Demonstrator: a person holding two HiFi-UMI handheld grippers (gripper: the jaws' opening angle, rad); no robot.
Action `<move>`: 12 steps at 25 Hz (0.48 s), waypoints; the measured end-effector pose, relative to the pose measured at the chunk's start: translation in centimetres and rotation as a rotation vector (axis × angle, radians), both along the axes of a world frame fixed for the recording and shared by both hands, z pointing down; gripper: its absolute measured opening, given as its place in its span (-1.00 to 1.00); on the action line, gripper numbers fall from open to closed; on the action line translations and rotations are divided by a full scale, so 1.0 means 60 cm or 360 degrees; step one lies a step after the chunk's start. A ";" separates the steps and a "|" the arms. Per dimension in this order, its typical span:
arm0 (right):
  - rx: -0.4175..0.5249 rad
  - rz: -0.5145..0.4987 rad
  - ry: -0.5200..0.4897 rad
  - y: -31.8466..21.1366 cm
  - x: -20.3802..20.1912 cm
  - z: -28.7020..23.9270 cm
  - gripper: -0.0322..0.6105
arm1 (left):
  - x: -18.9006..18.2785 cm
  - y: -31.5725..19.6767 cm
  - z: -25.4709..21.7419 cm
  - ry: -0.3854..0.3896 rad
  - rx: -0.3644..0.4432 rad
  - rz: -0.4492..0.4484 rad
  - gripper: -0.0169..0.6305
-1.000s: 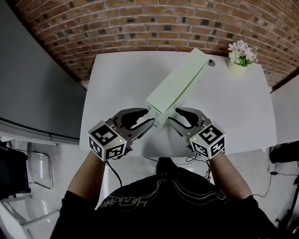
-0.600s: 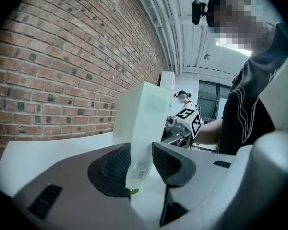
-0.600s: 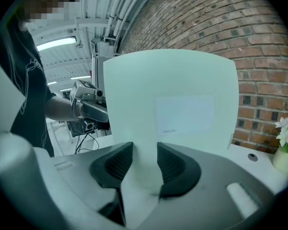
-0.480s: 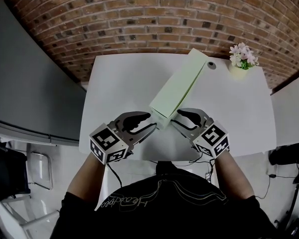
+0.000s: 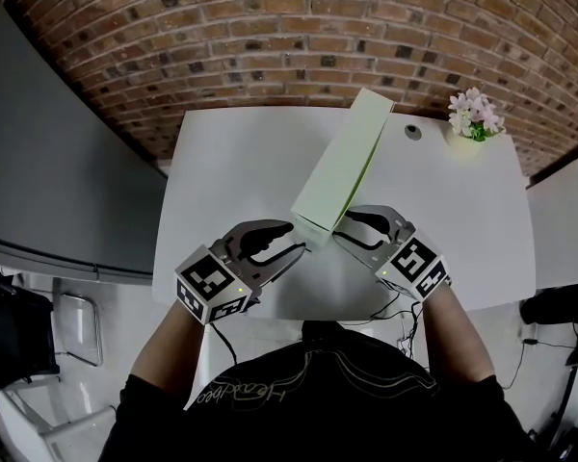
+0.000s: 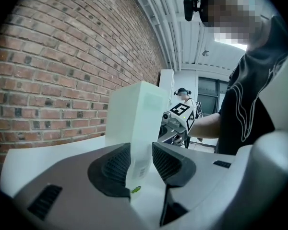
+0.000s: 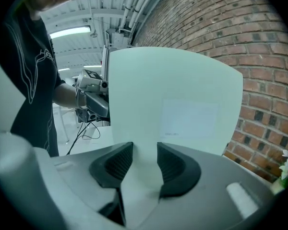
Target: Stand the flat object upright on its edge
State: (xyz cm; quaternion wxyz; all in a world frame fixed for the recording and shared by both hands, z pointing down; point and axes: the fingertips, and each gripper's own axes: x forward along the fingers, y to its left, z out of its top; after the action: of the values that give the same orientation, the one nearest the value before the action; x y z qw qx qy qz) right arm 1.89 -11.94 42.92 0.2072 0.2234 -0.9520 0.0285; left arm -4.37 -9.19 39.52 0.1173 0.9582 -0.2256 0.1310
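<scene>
On the white surface (image 5: 231,162), a long pale-green box (image 5: 342,166) sits tilted up on a long edge, its axis running from the person toward the brick wall (image 5: 299,27) (angled slightly right). The left gripper (image 5: 295,243) and right gripper (image 5: 339,236) each clamp its near end.
</scene>
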 end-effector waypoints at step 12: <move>0.0030 -0.0183 0.0125 -0.050 -0.004 0.001 -0.39 | 0.006 -0.039 -0.004 -0.0003 0.0013 0.0005 -0.50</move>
State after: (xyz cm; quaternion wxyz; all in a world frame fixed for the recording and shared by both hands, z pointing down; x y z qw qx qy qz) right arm 1.67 -14.94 42.95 0.2436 0.1712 -0.9546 -0.0013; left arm -4.03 -11.54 39.25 0.1128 0.9589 -0.2247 0.1311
